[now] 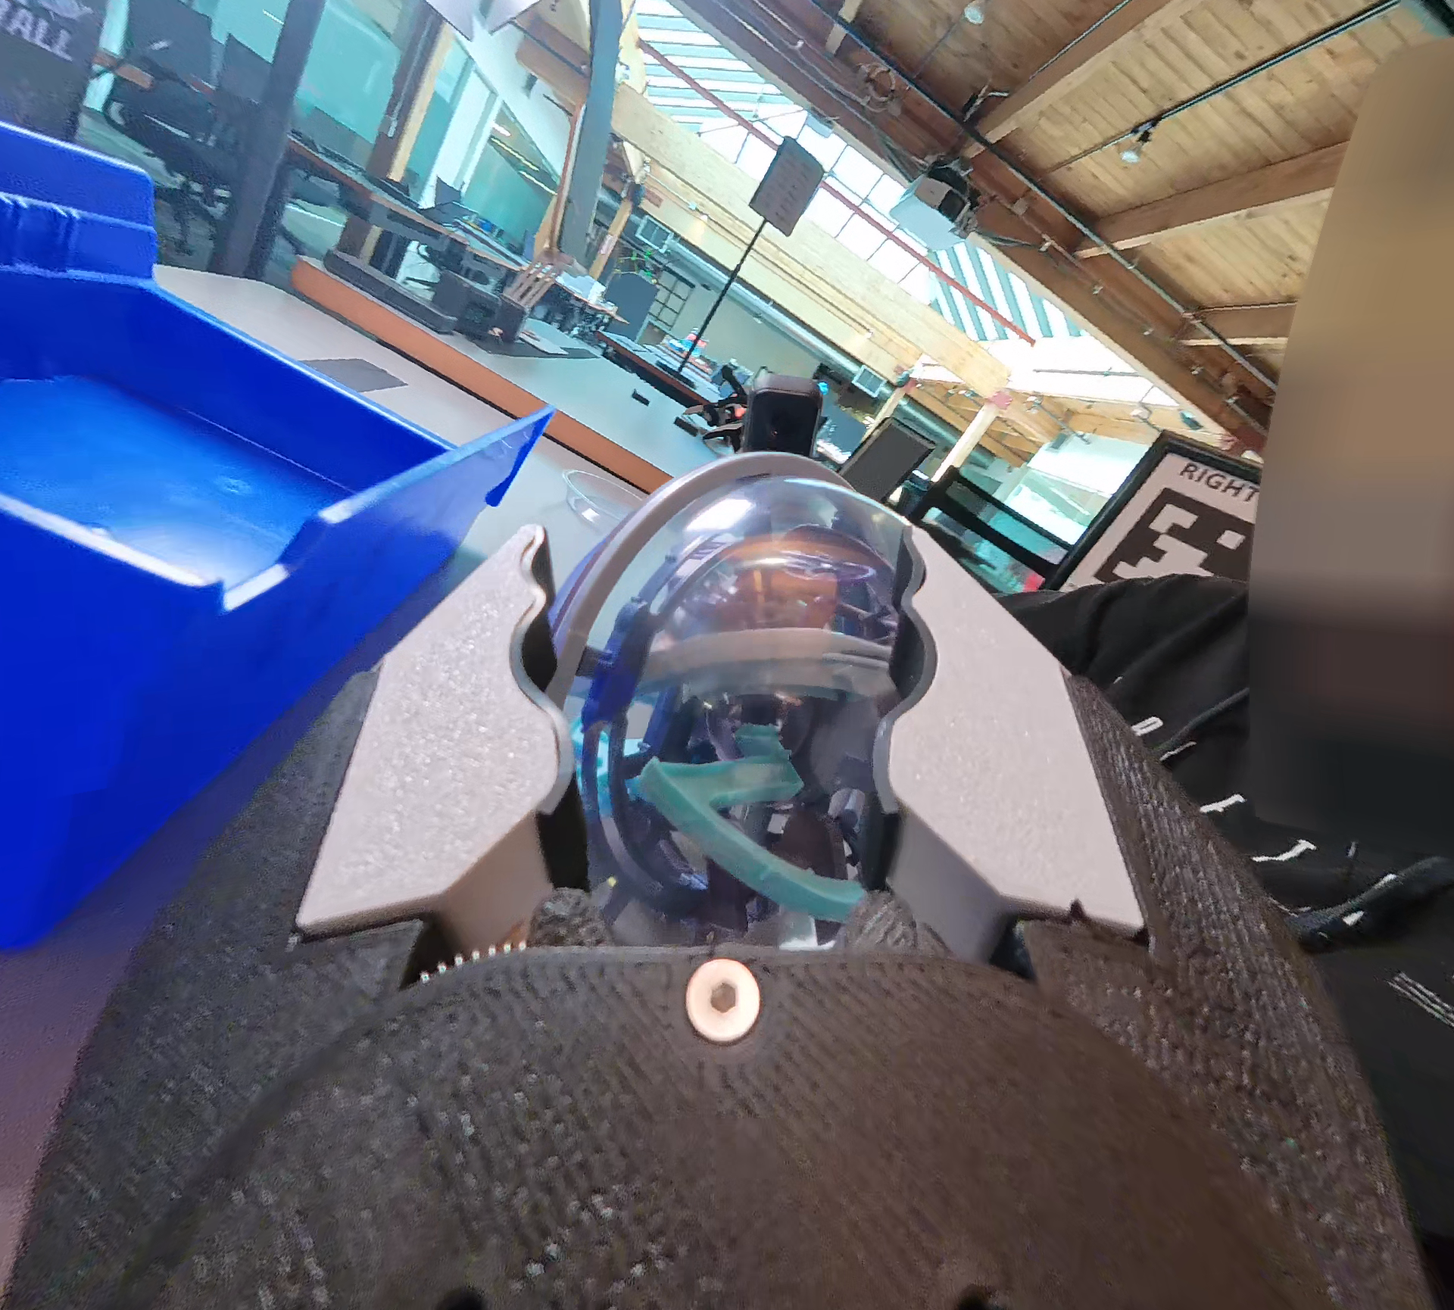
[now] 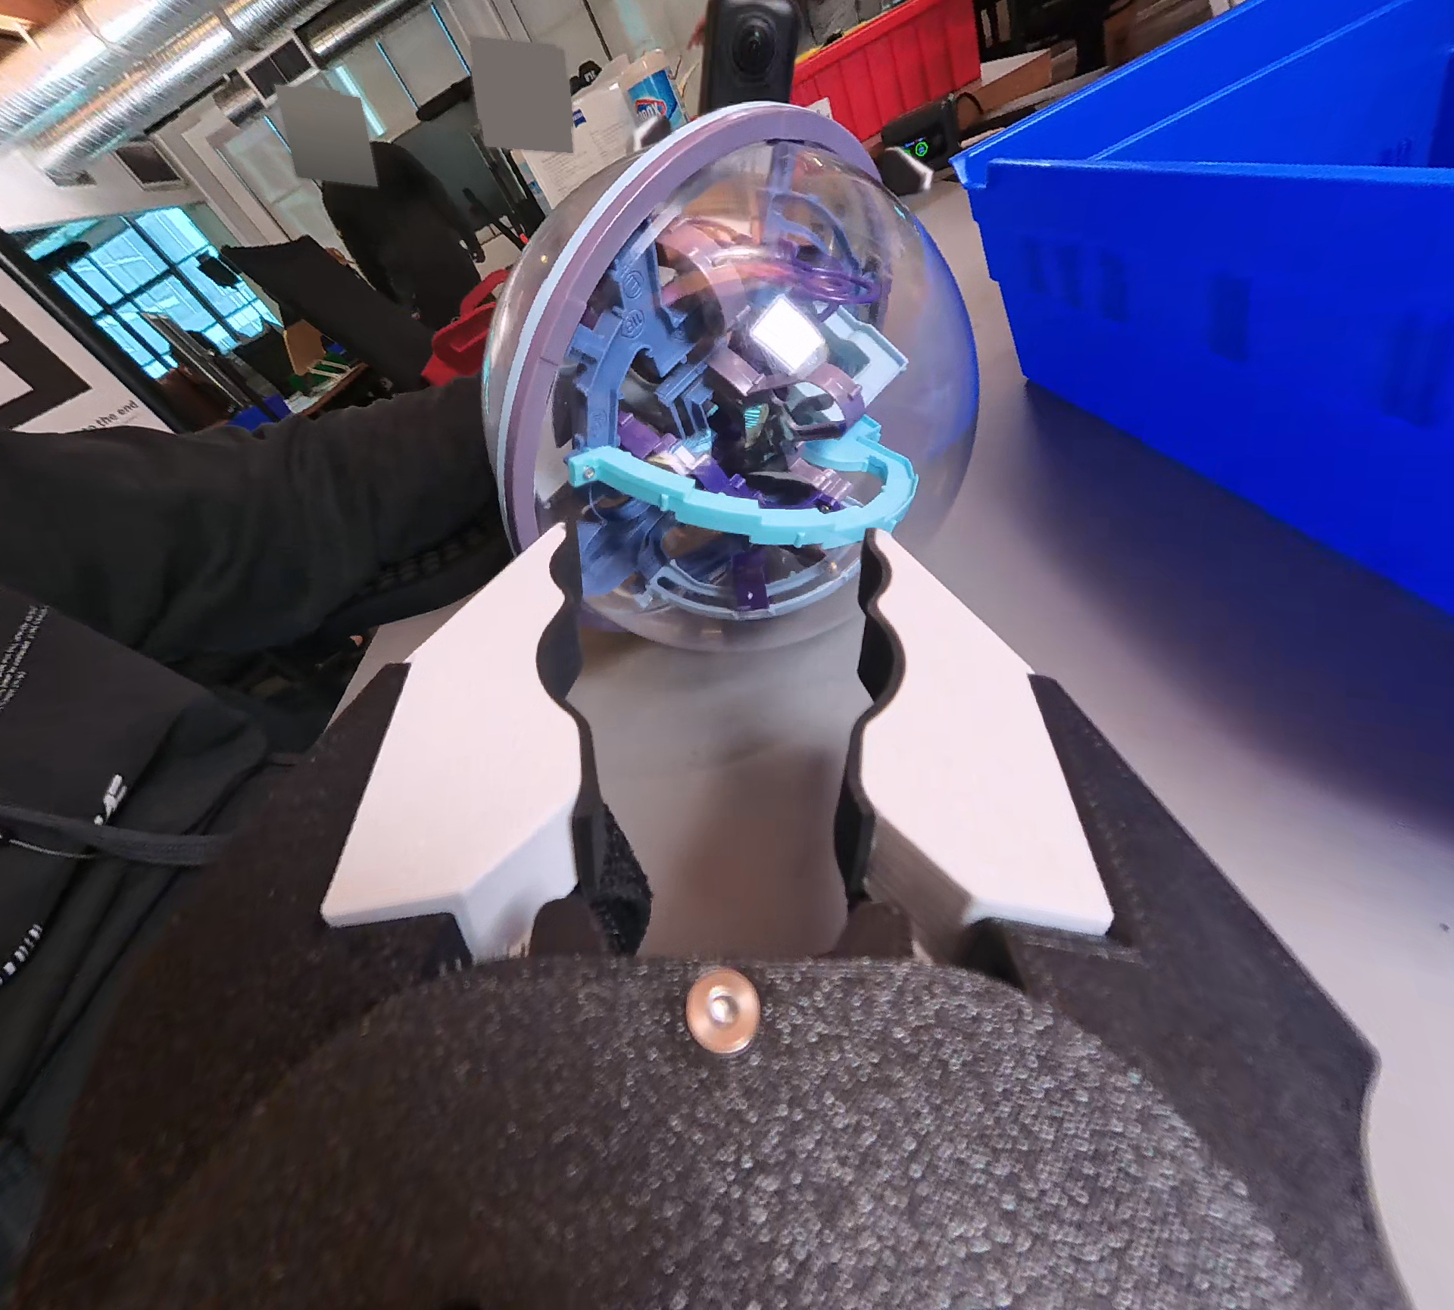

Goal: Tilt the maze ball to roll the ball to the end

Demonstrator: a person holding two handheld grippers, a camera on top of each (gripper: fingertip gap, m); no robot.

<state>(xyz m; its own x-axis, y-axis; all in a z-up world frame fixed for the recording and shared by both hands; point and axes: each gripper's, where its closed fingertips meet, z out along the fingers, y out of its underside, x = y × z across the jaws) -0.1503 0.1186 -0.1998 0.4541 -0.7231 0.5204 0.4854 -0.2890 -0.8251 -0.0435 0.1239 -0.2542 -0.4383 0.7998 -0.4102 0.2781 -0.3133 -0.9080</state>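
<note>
Left claw [image 1: 728, 674] around maze ball [image 1: 755, 643]

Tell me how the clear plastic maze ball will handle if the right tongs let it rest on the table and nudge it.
The clear plastic maze ball is round, so it would probably roll across the smooth grey table. Its glossy shell likely slips against the right tongs. Mostly hollow inside, it seems light.

Bright daylight from skylight [image 1: 787, 116] and windows [image 2: 149, 281]; glare on ball [image 2: 783, 332]; fisheye bending at edges; near bin [image 1: 197, 485] blurred.
</note>
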